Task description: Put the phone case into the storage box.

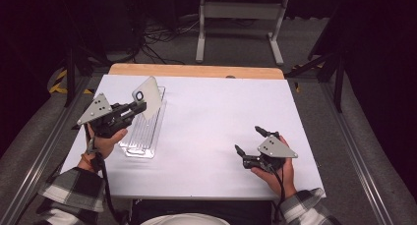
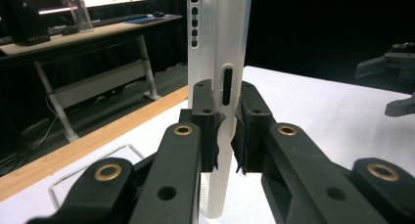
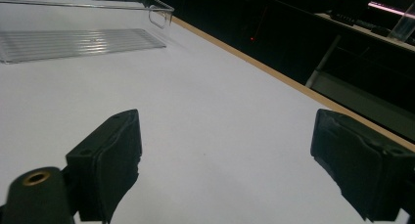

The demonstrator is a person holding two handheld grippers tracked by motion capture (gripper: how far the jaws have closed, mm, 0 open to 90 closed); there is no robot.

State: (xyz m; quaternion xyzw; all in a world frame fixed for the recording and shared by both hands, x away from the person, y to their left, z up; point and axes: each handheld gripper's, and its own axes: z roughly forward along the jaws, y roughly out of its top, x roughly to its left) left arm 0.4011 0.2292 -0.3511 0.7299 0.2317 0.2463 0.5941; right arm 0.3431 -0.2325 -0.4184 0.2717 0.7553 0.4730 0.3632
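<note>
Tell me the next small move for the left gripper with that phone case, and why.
Probably lower the white phone case into the clear tray. The left gripper is shut on the case's edge and, in the high view, holds it tilted over the tray's far end. The tray looks empty and lies right beneath. The right gripper stands open over bare table, so it need not help.

White-topped table [image 1: 206, 131] with one clear tray

The clear plastic tray [image 1: 142, 131] lies directly on it toward nine o'clock; a bare wooden edge strip [image 1: 196, 70] runs along twelve o'clock.
</note>
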